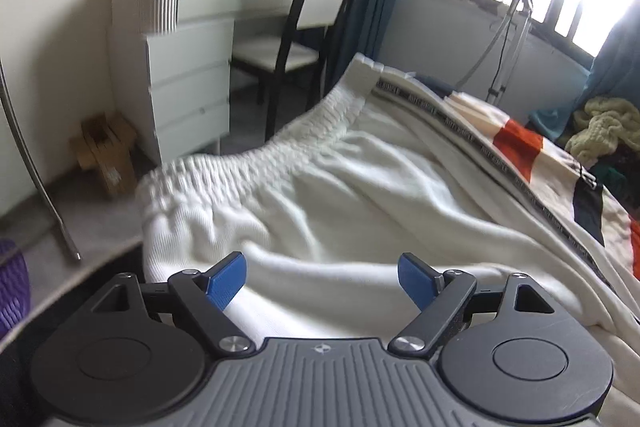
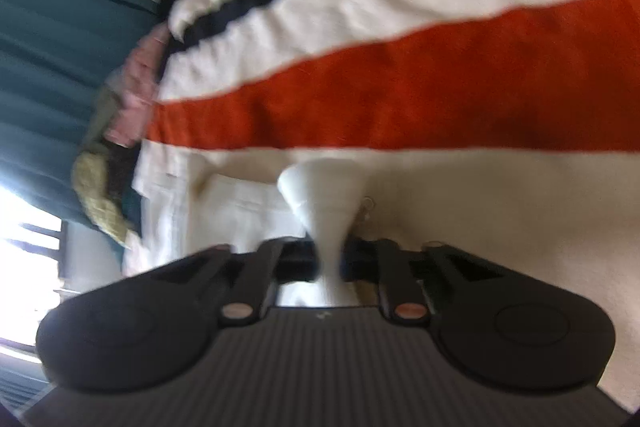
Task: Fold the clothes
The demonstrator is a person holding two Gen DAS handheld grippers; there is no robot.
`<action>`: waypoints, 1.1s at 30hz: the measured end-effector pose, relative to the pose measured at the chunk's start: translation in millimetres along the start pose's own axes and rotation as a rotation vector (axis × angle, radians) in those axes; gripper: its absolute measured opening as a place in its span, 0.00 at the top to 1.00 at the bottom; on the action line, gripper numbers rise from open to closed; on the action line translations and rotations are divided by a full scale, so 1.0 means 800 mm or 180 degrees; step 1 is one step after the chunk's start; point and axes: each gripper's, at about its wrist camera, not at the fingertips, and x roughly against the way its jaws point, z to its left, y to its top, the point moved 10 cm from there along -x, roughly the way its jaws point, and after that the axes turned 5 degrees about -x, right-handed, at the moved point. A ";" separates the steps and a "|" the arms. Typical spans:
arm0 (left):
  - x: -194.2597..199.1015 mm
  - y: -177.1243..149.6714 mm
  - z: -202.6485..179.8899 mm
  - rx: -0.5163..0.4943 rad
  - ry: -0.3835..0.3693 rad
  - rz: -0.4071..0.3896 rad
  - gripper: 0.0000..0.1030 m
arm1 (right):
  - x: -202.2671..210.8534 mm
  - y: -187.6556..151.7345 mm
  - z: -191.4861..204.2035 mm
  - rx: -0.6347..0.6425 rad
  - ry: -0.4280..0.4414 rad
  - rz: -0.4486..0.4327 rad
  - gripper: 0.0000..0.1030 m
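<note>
White sweatpants (image 1: 320,187) with a ribbed elastic waistband (image 1: 256,167) and a dark lettered side stripe lie spread on the bed. My left gripper (image 1: 322,281) hovers just above the cloth near the waist, its blue pads wide apart with nothing between them. In the right wrist view, my right gripper (image 2: 329,261) is shut on a bunched fold of the white pants fabric (image 2: 320,195), which fans out beyond the jaws. The striped blanket (image 2: 400,107) lies under it.
A cream, orange and navy striped blanket (image 1: 560,155) covers the bed. A white drawer unit (image 1: 184,75) and a black chair (image 1: 296,43) stand beyond the bed's edge. A heap of clothes (image 1: 604,127) lies at the right, near the teal curtains and window.
</note>
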 end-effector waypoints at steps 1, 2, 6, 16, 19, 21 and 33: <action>0.001 0.000 -0.001 0.0017 -0.0003 0.0008 0.13 | 0.004 0.002 0.008 -0.0011 0.0131 -0.0034 0.92; 0.003 -0.001 -0.002 0.0037 -0.0007 0.0020 0.13 | 0.008 0.003 0.015 0.0011 0.0220 -0.0066 0.92; 0.006 -0.006 0.005 0.0328 -0.0079 0.0140 0.13 | 0.021 0.007 0.033 0.0140 0.0381 -0.0137 0.93; 0.017 -0.035 0.050 0.1297 -0.0221 0.0507 0.15 | 0.033 0.011 0.018 0.0120 0.0300 -0.0044 0.93; 0.025 -0.043 0.063 0.1636 -0.0342 0.0534 0.22 | 0.031 0.010 0.016 0.0169 0.0256 -0.0030 0.93; 0.031 -0.048 0.077 0.1887 -0.0366 0.0508 0.30 | 0.028 0.009 0.015 0.0203 0.0211 -0.0017 0.93; 0.038 -0.073 0.096 0.2264 -0.0741 0.0647 0.39 | 0.039 0.006 0.017 0.0271 0.0198 -0.0031 0.94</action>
